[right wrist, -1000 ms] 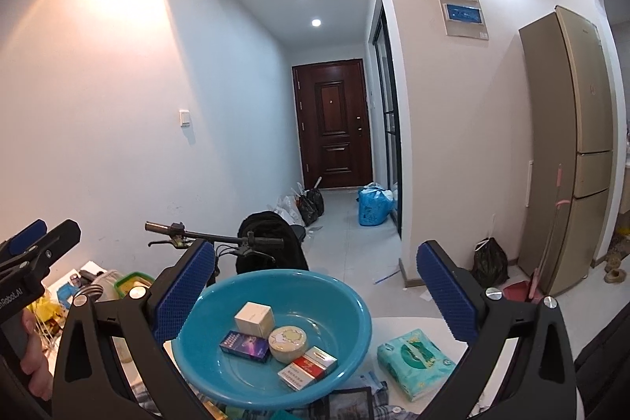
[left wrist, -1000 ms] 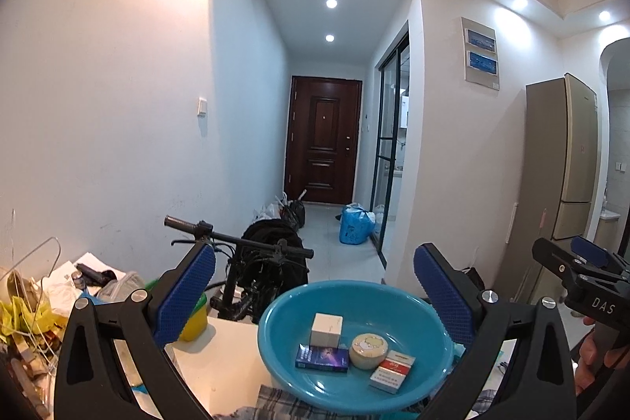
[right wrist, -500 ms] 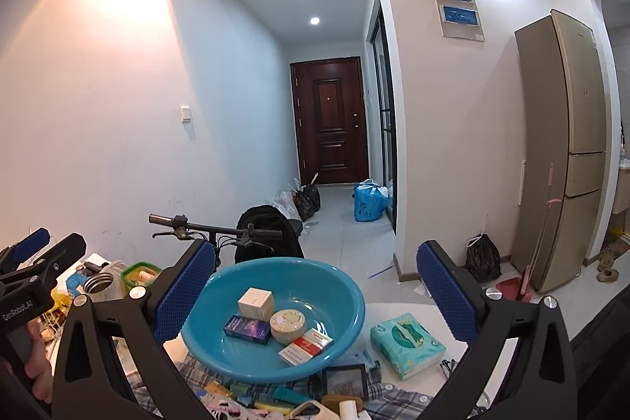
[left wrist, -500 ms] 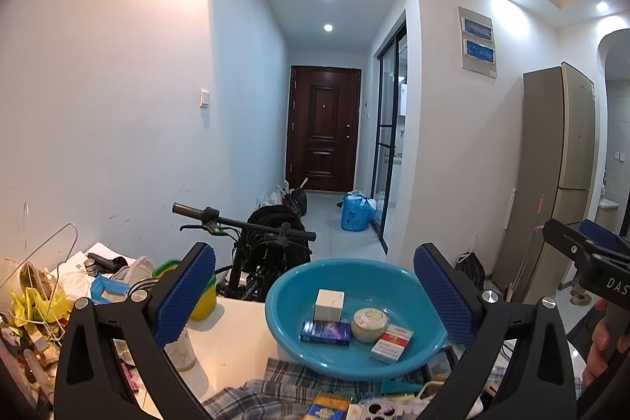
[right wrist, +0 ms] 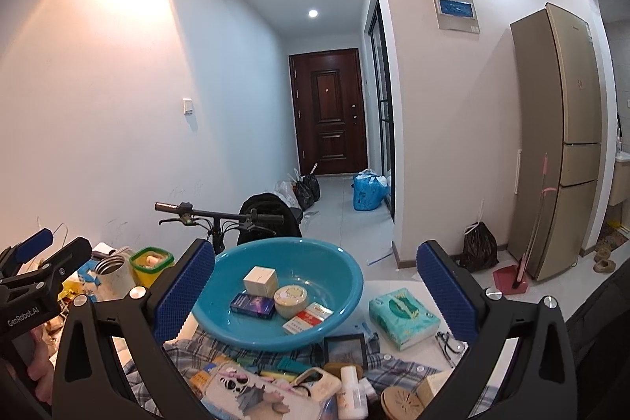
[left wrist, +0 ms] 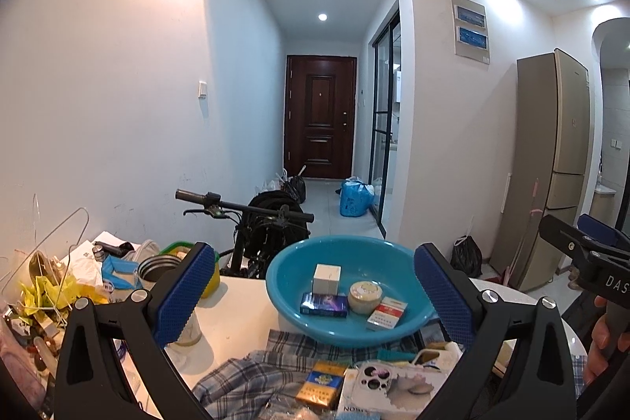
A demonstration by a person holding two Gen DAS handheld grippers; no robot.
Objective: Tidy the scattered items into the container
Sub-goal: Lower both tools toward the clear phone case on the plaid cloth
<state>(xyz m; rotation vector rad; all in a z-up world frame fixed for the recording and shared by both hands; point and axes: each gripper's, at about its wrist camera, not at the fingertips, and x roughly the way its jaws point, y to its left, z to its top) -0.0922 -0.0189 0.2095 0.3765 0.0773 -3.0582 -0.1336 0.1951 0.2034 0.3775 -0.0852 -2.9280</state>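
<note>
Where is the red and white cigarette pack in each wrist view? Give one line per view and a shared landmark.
Left wrist view: the red and white cigarette pack lies lower right of centre, at the near right of the teal basin.
Right wrist view: it lies just below centre, in the basin's near part.
Shared landmark: the round tin right behind the pack.

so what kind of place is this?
Likely a lived-in apartment: a fridge by the hallway, a front door at its end, and a cluttered table holding the basin.

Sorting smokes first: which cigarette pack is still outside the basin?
The yellow-and-blue pack on the plaid cloth, in front of the teal basin; the red-and-white pack already lies inside.
</note>
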